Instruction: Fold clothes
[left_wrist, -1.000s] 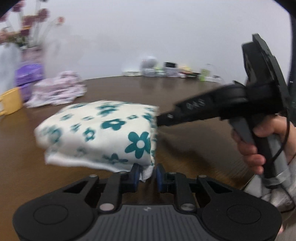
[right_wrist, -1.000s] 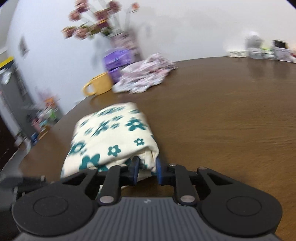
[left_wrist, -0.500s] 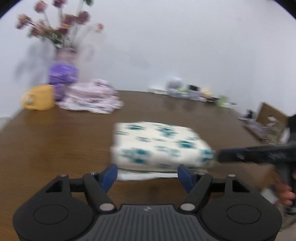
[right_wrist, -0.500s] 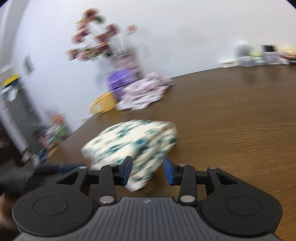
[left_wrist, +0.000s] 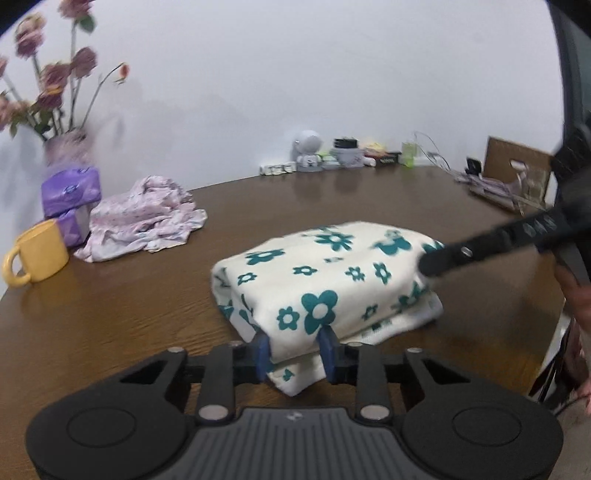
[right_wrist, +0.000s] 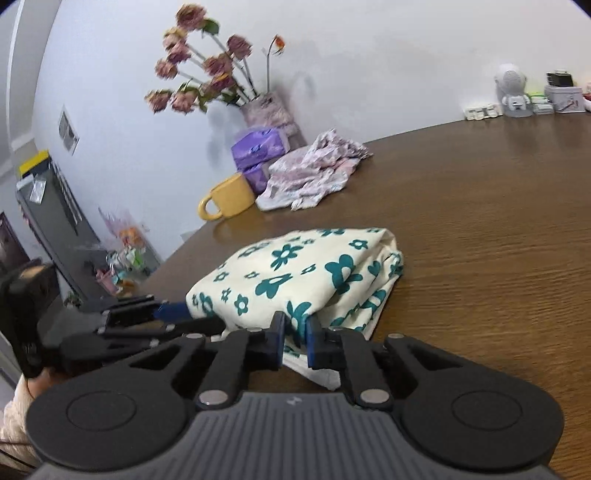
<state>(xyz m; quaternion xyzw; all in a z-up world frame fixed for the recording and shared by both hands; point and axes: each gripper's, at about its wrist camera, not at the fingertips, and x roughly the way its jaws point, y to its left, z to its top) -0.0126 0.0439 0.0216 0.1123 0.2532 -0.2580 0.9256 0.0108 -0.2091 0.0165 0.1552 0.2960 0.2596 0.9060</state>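
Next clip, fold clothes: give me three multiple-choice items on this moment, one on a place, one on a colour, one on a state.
1. Where does the yellow mug stand?
A. on the folded cloth
B. beside the purple tissue packs
C. by the far-wall clutter

2. What colour are the flowers on the folded cloth?
A. teal
B. red
C. orange

3. How does the pink garment lie?
A. neatly folded
B. hung over the mug
C. crumpled on the table

Key: B, the mug is next to the packs; A, teal print on cream; C, it lies in a rumpled heap.

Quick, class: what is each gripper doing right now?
Left gripper: fingers closing on the folded floral cloth.
Right gripper: fingers closing on the same cloth.
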